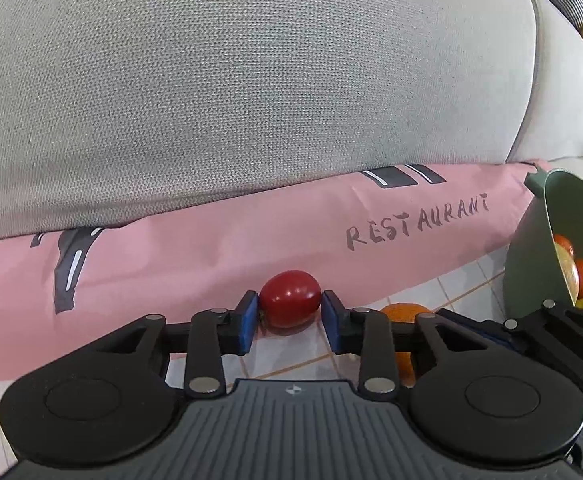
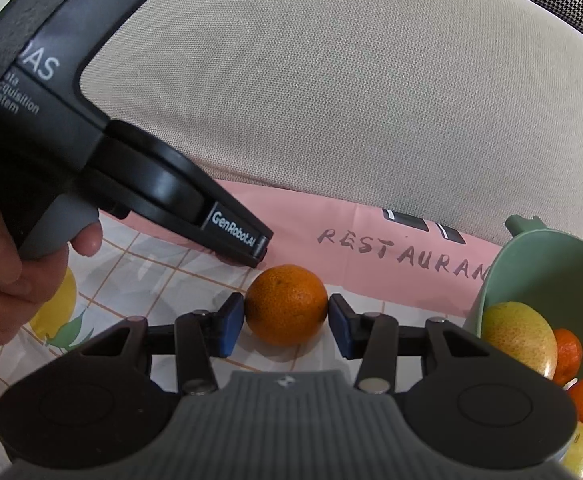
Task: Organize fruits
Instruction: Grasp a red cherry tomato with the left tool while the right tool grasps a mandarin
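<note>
Both fruits lie on the checked tablecloth (image 2: 139, 264), the left gripper (image 1: 289, 316) clamped on the small glossy red tomato (image 1: 289, 298) and the right gripper (image 2: 286, 320) on the round orange tangerine (image 2: 286, 304), so next should come lifting both into the green plastic bowl (image 2: 531, 264).

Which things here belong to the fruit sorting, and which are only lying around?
Belong to the job:
- red tomato in left hand-held gripper
- orange in right hand-held gripper
- green bowl with fruit

Just there:
- pink cloth
- grey cushion
</note>
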Demonstrator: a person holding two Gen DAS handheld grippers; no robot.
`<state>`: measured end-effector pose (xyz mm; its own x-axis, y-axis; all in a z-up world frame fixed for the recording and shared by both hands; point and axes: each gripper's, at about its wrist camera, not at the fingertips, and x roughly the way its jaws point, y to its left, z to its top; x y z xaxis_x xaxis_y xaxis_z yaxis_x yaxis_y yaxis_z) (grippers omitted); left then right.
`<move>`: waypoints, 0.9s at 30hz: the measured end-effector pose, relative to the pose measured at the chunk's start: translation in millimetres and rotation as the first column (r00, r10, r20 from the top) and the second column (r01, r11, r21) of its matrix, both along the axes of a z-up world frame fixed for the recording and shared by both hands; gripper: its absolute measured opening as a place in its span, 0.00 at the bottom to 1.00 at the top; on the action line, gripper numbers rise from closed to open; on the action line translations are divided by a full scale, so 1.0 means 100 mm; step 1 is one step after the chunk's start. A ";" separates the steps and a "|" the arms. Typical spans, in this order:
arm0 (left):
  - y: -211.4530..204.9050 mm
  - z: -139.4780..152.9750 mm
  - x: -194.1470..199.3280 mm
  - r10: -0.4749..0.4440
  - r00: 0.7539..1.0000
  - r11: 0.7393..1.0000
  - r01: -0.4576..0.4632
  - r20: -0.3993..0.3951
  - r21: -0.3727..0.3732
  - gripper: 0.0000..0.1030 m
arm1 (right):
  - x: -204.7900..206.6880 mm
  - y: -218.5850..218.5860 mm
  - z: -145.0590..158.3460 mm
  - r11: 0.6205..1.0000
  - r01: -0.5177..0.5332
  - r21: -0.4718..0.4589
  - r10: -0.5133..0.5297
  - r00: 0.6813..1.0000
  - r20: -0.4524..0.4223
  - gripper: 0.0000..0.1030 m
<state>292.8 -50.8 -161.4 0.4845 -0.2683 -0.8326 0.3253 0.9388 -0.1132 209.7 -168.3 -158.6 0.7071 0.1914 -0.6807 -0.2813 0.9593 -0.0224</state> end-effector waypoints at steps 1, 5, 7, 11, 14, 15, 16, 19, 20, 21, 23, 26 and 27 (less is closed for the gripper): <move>0.01 0.00 0.00 0.006 1.000 1.000 -0.006 -0.003 -0.006 0.36 | 0.01 0.00 0.00 1.000 0.001 0.001 -0.001 1.000 -0.002 0.43; 0.02 0.06 -0.05 0.023 1.000 1.000 -0.023 -0.008 -0.005 0.36 | 0.02 -0.02 0.03 1.000 0.011 0.009 -0.011 1.000 -0.010 0.42; 0.03 0.11 -0.10 0.028 1.000 1.000 -0.028 -0.001 -0.002 0.36 | 0.02 -0.03 0.03 1.000 0.012 0.018 -0.011 1.000 -0.012 0.42; 0.07 0.25 -0.21 0.049 0.999 0.999 -0.048 0.011 -0.004 0.36 | -0.04 -0.02 0.08 1.000 0.003 0.022 -0.003 1.000 -0.004 0.42; 0.09 0.37 -0.33 0.062 0.998 0.998 -0.062 0.027 -0.003 0.36 | -0.12 -0.02 0.16 1.000 -0.002 0.027 0.002 1.000 0.010 0.42; 0.09 0.42 -0.37 0.064 0.997 0.998 -0.064 0.033 -0.004 0.36 | -0.15 -0.03 0.19 1.000 -0.004 0.028 0.003 1.000 0.016 0.42; 0.09 0.47 -0.42 0.066 0.997 0.998 -0.066 0.041 -0.005 0.36 | -0.18 -0.04 0.22 1.000 -0.004 0.030 0.004 1.000 0.022 0.42; 0.08 0.62 -0.56 0.070 0.996 0.998 -0.069 0.064 -0.013 0.36 | -0.30 -0.07 0.34 0.999 -0.009 0.035 0.007 0.999 0.046 0.42; 0.06 0.67 -0.62 0.069 0.995 0.998 -0.068 0.072 -0.015 0.36 | -0.35 -0.08 0.38 0.999 -0.010 0.036 0.008 0.998 0.055 0.42; 0.04 0.73 -0.68 0.065 0.995 0.998 -0.064 0.082 -0.018 0.36 | -0.36 -0.10 0.40 0.999 -0.009 0.037 0.007 0.998 0.061 0.42; -0.01 0.81 -0.79 0.054 0.994 0.998 -0.052 0.097 -0.019 0.36 | -0.46 -0.15 0.48 0.999 -0.005 0.040 0.002 0.997 0.075 0.42; -0.11 0.95 -0.97 0.029 0.992 0.999 -0.028 0.121 -0.016 0.36 | -0.61 -0.25 0.60 0.999 0.009 0.043 -0.013 0.995 0.099 0.42; -0.16 0.99 -1.03 0.020 0.991 1.000 -0.018 0.129 -0.016 0.36 | -0.67 -0.29 0.65 0.999 0.015 0.044 -0.020 0.994 0.109 0.42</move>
